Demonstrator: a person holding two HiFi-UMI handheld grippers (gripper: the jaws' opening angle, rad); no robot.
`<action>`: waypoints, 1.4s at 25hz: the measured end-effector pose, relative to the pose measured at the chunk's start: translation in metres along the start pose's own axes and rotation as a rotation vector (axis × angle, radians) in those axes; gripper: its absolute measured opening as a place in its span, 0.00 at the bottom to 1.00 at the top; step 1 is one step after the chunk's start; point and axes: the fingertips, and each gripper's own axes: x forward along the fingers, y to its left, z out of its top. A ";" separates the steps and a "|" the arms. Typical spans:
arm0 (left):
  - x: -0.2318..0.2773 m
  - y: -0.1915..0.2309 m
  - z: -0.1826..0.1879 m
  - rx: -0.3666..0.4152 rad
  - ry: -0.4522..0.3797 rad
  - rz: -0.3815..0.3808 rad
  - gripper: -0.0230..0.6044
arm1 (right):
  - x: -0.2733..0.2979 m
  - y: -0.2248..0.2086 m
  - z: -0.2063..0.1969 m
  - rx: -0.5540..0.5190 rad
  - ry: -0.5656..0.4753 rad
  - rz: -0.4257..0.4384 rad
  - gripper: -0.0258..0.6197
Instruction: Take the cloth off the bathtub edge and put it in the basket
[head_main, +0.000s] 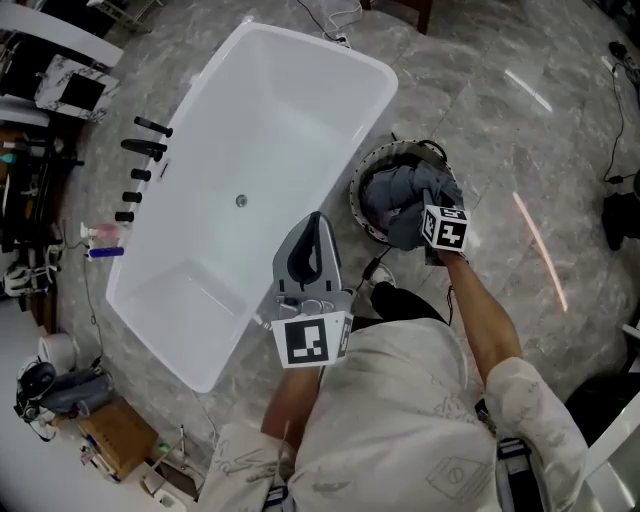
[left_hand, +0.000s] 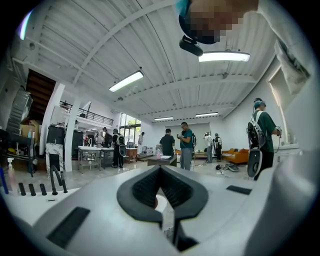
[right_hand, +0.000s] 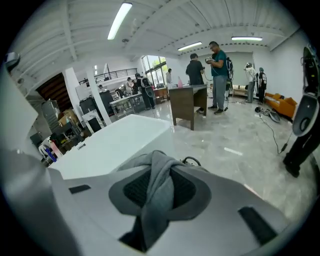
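A grey cloth (head_main: 398, 200) lies bunched in the round dark basket (head_main: 357, 192) on the floor, by the right side of the white bathtub (head_main: 260, 130). My right gripper (head_main: 424, 214) hangs over the basket, shut on a fold of that cloth (right_hand: 157, 185), which runs up between its pads and drapes forward. The tub (right_hand: 115, 142) shows beyond it in the right gripper view. My left gripper (head_main: 315, 226) is held over the tub's near edge and points upward. Its jaws (left_hand: 161, 189) are shut with nothing between them.
Black tap fittings (head_main: 143, 150) stand on the tub's left rim, with bottles (head_main: 100, 240) and clutter on the floor beside it. A cardboard box (head_main: 120, 435) lies at lower left. Cables cross the marble floor at far right. Several people (right_hand: 216, 75) stand by a desk (right_hand: 187, 102).
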 end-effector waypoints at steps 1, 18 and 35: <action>0.000 0.001 -0.001 -0.001 0.003 0.004 0.03 | 0.009 -0.003 -0.006 0.017 0.025 -0.001 0.14; -0.008 -0.001 -0.021 -0.007 0.051 0.018 0.03 | 0.041 -0.008 -0.068 0.002 0.283 -0.071 0.14; -0.032 0.017 -0.021 -0.029 0.056 0.074 0.03 | 0.022 0.006 -0.117 -0.008 0.349 -0.009 0.40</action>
